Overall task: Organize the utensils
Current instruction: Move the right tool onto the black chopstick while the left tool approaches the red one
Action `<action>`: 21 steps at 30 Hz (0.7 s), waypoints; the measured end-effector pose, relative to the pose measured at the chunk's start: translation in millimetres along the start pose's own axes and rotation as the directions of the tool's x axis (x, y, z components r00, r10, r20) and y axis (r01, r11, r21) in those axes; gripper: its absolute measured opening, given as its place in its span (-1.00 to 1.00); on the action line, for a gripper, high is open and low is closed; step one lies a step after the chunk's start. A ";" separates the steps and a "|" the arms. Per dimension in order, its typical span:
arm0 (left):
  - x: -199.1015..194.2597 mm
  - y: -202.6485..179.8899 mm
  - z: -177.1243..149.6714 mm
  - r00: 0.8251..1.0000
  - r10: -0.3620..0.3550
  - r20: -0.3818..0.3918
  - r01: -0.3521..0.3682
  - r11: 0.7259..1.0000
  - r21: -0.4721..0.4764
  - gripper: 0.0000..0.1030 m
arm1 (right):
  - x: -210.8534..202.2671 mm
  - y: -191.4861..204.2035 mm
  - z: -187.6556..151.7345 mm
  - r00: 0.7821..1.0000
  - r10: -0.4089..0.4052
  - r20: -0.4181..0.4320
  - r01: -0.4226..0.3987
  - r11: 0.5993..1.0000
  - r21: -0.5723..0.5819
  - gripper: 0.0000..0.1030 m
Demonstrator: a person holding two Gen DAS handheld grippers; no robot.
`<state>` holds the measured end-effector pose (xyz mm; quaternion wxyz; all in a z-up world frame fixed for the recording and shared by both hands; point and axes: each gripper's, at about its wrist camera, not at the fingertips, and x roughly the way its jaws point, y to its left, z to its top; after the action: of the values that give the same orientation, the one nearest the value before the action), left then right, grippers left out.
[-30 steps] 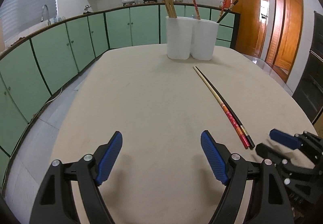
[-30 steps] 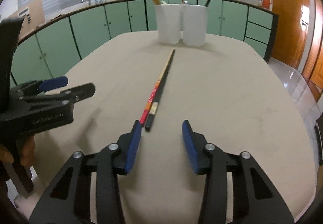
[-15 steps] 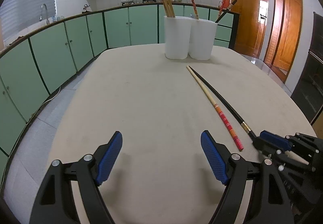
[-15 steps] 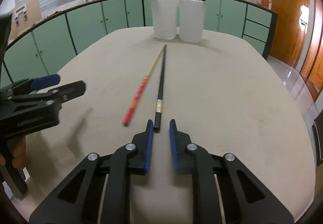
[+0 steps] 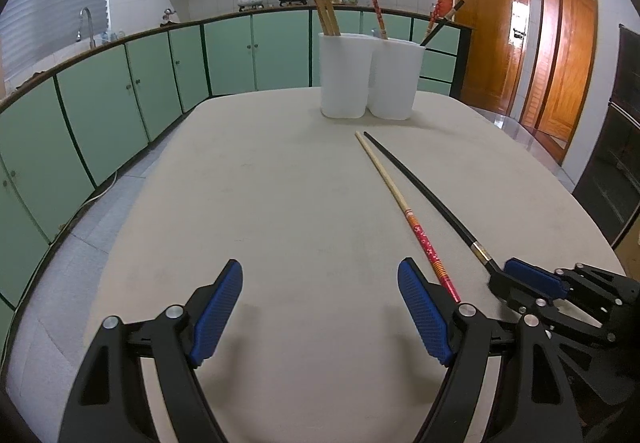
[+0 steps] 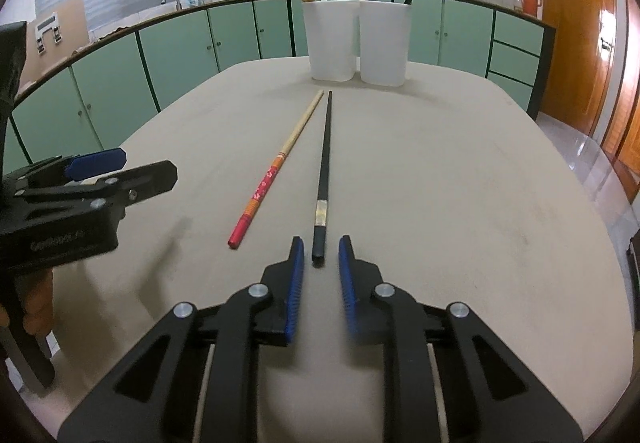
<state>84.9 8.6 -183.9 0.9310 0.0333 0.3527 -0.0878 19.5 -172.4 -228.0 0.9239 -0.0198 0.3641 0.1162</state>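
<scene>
On the beige table (image 6: 460, 171), the black chopstick's (image 6: 323, 171) end lies between the closing right tool (image 6: 319, 263), untouched.

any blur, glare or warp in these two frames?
Left wrist: sharp, counter bowed by fisheye, glare on door, dark vignette corners. Right wrist: right gripper is closing around black chopstick, its right finger motion-smeared; soft shadows on table.

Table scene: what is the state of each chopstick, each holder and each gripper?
Black chopstick: flat on table, near end between jaws of right gripper.
Red-handled chopstick: flat on table, free.
White holders: upright, chopsticks inside.
Left gripper: open, empty.
Right gripper: closing around black chopstick.
</scene>
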 end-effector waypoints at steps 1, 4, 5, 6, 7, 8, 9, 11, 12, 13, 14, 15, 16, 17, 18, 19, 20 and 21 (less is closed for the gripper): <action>-0.5 -1.2 -0.1 1.000 -0.001 0.000 0.001 1.000 0.003 0.52 | 0.4 0.9 0.1 1.000 0.001 -0.001 -0.001 1.000 -0.004 -0.85; -0.4 -6.7 1.5 1.000 -0.009 0.000 0.009 1.000 0.009 0.52 | 0.6 1.8 -0.3 1.000 -0.004 0.004 0.004 1.000 -0.016 -0.88; -0.4 -9.4 2.4 1.000 -0.014 0.000 0.014 1.000 0.010 0.52 | 0.0 1.0 0.0 1.000 -0.004 0.004 0.004 1.000 -0.014 -0.89; 0.0 -11.0 3.1 1.000 -0.018 -0.001 0.018 1.000 0.010 0.52 | -1.2 -0.8 0.6 1.000 -0.007 0.004 0.007 1.000 -0.008 -0.89; 0.2 -14.0 4.0 1.000 -0.024 -0.002 0.025 1.000 0.010 0.52 | -2.1 -3.0 1.5 1.000 -0.013 0.004 0.013 1.000 0.000 -0.89; 0.0 -17.2 4.8 1.000 -0.029 -0.001 0.029 1.000 0.010 0.52 | -3.9 -6.7 2.3 1.000 -0.021 0.008 0.021 1.000 0.014 -0.89; 0.1 -19.2 5.7 0.999 -0.033 -0.001 0.033 0.999 0.010 0.52 | -6.2 -11.7 3.2 0.999 -0.032 0.013 0.032 0.999 0.030 -0.89; 0.2 -24.8 6.4 0.999 -0.043 -0.001 0.043 0.999 0.008 0.52 | -9.8 -21.7 4.4 0.998 -0.057 0.019 0.056 0.997 0.055 -0.89; 0.3 -29.4 6.6 0.999 -0.050 -0.001 0.050 0.999 0.006 0.52 | -11.5 -28.1 4.7 0.997 -0.073 0.019 0.072 0.995 0.070 -0.89; 0.2 -33.1 6.8 0.999 -0.054 0.000 0.054 0.999 0.005 0.52 | -12.7 -33.6 4.5 0.996 -0.083 0.018 0.081 0.993 0.083 -0.89; 0.5 -37.2 6.8 0.998 -0.056 0.000 0.056 0.998 0.005 0.52 | -13.4 -39.1 3.9 0.996 -0.090 0.017 0.088 0.991 0.097 -0.89; 0.7 -40.7 5.8 0.998 -0.055 0.001 0.055 0.998 0.004 0.52 | -14.6 -45.6 3.2 0.995 -0.100 0.014 0.097 0.989 0.114 -0.89; 1.3 -43.7 5.2 0.998 -0.055 0.000 0.055 0.998 0.003 0.52 | -14.9 -50.7 2.4 0.994 -0.104 0.013 0.102 0.987 0.123 -0.89; 3.2 -47.3 4.6 0.998 -0.059 -0.005 0.059 0.998 -0.001 0.51 | -16.0 -55.1 1.7 0.994 -0.112 0.013 0.109 0.985 0.132 -0.89; 4.4 -48.8 4.0 0.998 -0.062 -0.010 0.062 0.998 -0.005 0.48 | -16.7 -59.1 1.1 0.993 -0.116 0.014 0.113 0.984 0.139 -0.89; 6.0 -50.4 3.4 0.998 -0.064 -0.016 0.064 0.998 -0.009 0.44 | -17.4 -62.6 1.0 0.993 -0.119 0.015 0.116 0.983 0.145 -0.89; 9.3 -52.8 2.4 0.997 -0.065 -0.028 0.065 0.998 -0.014 0.42 | -18.4 -65.9 1.0 0.992 -0.121 0.018 0.117 0.981 0.151 -0.89; 11.0 -54.0 1.5 0.997 -0.065 -0.034 0.065 0.998 -0.019 0.34 | -19.1 -67.8 0.8 0.992 -0.123 0.020 0.119 0.981 0.154 -0.89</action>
<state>83.9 -46.1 -190.0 0.9216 0.0151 0.3707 -0.1143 22.0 -242.1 -217.7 0.9333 0.0307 0.3562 0.0319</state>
